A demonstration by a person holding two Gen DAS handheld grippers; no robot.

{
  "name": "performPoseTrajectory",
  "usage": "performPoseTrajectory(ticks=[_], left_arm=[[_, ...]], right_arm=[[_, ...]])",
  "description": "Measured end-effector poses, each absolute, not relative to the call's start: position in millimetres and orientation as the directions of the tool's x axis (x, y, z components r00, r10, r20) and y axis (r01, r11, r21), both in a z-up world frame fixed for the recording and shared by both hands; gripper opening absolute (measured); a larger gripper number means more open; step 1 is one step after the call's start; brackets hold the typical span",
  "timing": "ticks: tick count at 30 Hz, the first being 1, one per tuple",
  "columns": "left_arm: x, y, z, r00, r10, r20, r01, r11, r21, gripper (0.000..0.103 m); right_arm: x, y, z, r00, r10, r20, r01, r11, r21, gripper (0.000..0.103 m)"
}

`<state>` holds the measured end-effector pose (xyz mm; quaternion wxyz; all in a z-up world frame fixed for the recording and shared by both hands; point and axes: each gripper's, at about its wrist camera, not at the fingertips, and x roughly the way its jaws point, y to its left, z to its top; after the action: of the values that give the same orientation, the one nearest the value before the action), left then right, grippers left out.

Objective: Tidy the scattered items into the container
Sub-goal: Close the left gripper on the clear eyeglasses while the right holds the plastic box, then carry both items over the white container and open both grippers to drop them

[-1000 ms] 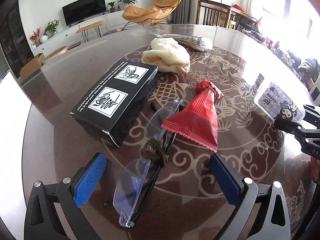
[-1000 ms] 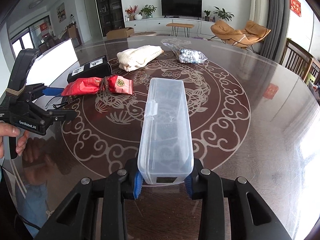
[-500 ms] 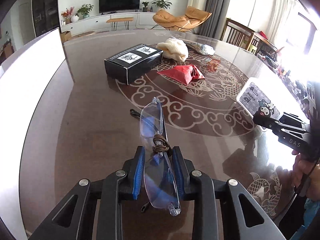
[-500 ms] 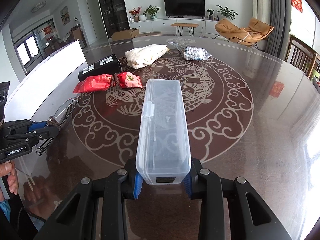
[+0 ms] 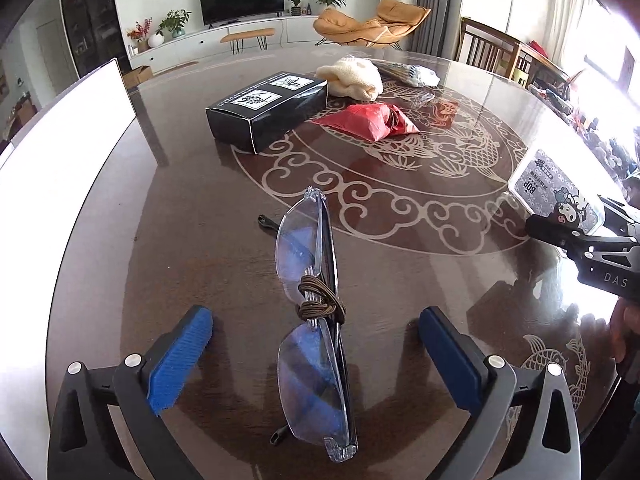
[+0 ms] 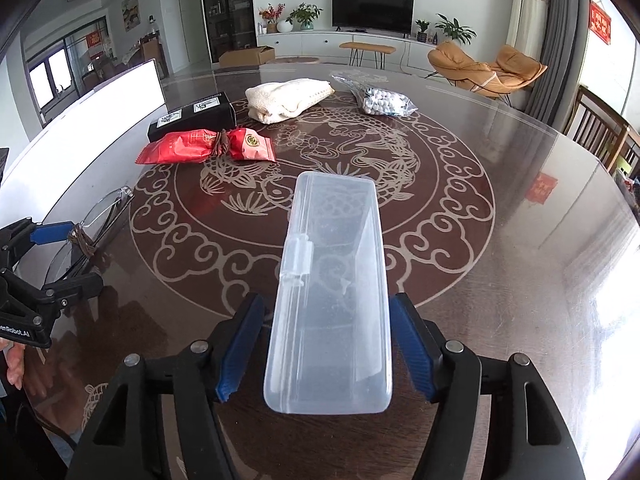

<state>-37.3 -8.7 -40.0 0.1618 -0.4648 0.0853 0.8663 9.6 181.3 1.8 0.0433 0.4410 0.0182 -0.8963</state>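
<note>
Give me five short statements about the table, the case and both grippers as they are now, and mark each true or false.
1. The glasses lie between open left gripper pads, untouched. True.
2. The clear case has its lid open. False: it is closed.
3. The right gripper clamps the case. False: both pads stand off its sides.
4. The red packet lies beside the black box. True.
5. The cream cloth sits inside the case. False: it lies on the table.
</note>
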Motion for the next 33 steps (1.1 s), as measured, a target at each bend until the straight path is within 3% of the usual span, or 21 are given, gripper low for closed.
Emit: performPoseTrajectory(ticks=[15, 19, 21, 23, 24, 25, 26, 27, 33], left_arm=[[-38.2, -9.2, -39.5, -0.516, 0.201, -0.833, -0.36, -0.933, -0.003, 0.103], [-38.0, -9.3, -39.5, -0.516, 0.201, -0.833, -0.359, -0.933, -0.002, 0.103], [-37.7, -9.4, -39.2, -0.513, 0.203, -0.834, -0.364, -0.931, -0.003, 0.103], [-34.8, -8.1, -39.3, -0.507, 0.216, -0.834, -0.386, -0.923, -0.004, 0.101], [-32.0, -8.4, -37.9, -0.516, 0.22, -0.828, -0.388, -0.922, -0.003, 0.093], [-28.5, -9.8, -34.1, -0.526, 0.231, -0.819, -0.386, -0.922, -0.012, 0.067], [-26.6, -11.6, -30.0, -0.525, 0.251, -0.814, -0.387, -0.922, -0.035, 0.042], [-26.2, -14.6, -27.4, -0.512, 0.285, -0.81, -0.387, -0.919, -0.079, 0.027], [-4.0, -26.1, -8.6, -0.537, 0.364, -0.761, -0.354, -0.916, -0.188, 0.025]], right_arm=[[9.1, 180.6, 0.9, -0.606, -0.057, -0.794, 0.091, -0.996, 0.002, 0.073], [2.1, 178.0, 0.1, -0.598, -0.061, -0.799, 0.098, -0.995, 0.003, 0.08], [-1.4, 177.7, -0.1, -0.6, -0.067, -0.797, 0.102, -0.995, 0.007, 0.08], [-0.1, 180.9, 2.2, -0.613, -0.073, -0.787, 0.093, -0.995, 0.02, 0.07], [2.2, 183.7, 4.5, -0.624, -0.067, -0.779, 0.078, -0.997, 0.023, 0.056], [4.5, 186.7, 6.4, -0.628, -0.065, -0.776, 0.064, -0.997, 0.032, 0.033], [7.2, 190.3, 8.1, -0.626, -0.063, -0.777, 0.043, -0.998, 0.047, 0.033], [11.7, 193.9, 11.6, -0.634, -0.068, -0.77, 0.026, -0.997, 0.066, 0.033], [43.8, 196.2, 41.8, -0.672, -0.109, -0.733, 0.02, -0.991, 0.129, 0.033]])
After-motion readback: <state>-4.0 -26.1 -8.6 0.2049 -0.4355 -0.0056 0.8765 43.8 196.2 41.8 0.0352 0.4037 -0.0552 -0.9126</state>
